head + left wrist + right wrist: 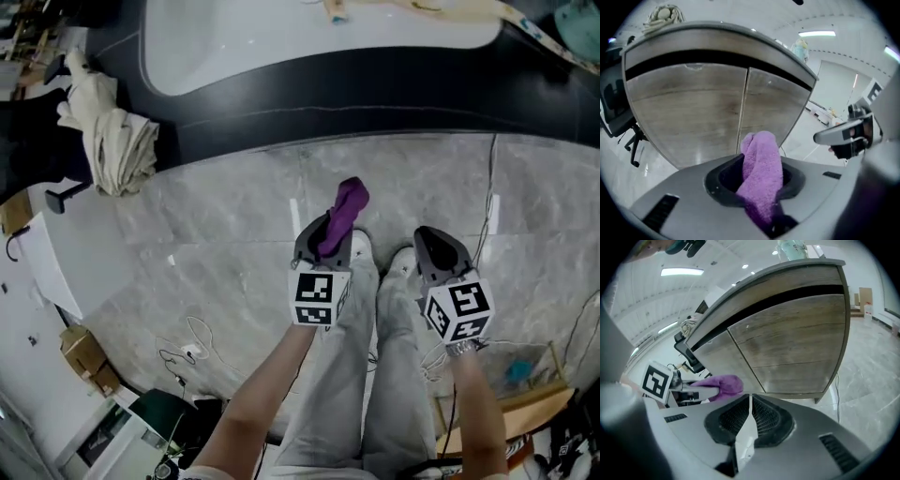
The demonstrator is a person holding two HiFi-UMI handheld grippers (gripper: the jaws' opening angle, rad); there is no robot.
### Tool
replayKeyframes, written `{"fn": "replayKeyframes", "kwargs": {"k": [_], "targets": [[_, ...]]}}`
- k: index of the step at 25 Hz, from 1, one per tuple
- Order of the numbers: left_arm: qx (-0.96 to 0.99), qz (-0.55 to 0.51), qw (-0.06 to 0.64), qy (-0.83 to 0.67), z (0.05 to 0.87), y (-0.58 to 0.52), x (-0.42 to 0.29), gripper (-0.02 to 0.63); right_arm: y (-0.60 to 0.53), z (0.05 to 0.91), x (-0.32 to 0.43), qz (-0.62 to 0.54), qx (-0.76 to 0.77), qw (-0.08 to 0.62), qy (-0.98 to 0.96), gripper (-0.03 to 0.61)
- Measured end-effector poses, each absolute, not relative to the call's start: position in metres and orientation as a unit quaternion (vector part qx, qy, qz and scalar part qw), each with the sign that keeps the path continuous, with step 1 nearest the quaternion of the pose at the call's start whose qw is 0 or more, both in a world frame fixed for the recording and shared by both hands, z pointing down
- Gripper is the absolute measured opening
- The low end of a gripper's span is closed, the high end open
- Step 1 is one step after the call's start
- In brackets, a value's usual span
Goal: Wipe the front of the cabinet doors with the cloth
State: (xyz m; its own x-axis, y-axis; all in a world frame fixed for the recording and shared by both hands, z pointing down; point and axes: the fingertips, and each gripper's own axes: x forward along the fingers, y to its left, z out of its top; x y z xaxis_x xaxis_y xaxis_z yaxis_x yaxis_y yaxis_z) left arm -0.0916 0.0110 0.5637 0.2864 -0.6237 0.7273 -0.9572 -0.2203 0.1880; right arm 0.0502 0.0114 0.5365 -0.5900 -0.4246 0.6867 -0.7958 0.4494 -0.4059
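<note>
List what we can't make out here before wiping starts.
- Left gripper view: lower parts of the cabinet doors, behind the left hand-held gripper and cloth.
- Head view: door fronts, hidden under the countertop overhang.
- Head view: objects on the countertop, cut off by the top edge.

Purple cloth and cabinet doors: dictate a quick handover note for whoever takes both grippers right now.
Left gripper: shut on the purple cloth, which sticks out past the jaws, pointing at the cabinet.
Right gripper: jaws together, nothing in them, held beside the left one.
Cabinet doors: both closed, straight ahead. The cloth is held short of them, not touching.
Done: cloth is in hand.
Left: bring the cloth onto the door fronts and wipe both. The pictures do not show whether any part is already wiped.
</note>
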Motion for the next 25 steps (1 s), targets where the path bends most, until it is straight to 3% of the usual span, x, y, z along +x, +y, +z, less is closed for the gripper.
{"fn": "replayKeyframes", "kwargs": {"k": [10, 20, 25], "targets": [[0.717, 0.177, 0.294, -0.606, 0.446, -0.017, -0.092, 0.112, 0.033, 0.494, 0.069, 0.336, 0.351, 0.267, -0.832, 0.035], [0.8, 0.135, 0.228, -0.538, 0.423, -0.052, -0.101, 0.112, 0.04, 0.508, 0.042, 0.333, 0.409, 0.265, -0.807, 0.035], [0.849, 0.152, 0.2, -0.464, 0.419, -0.05, -0.109, 0.112, 0.06, 0.517, -0.01, 0.372, 0.457, 0.235, -0.773, 0.035]]}}
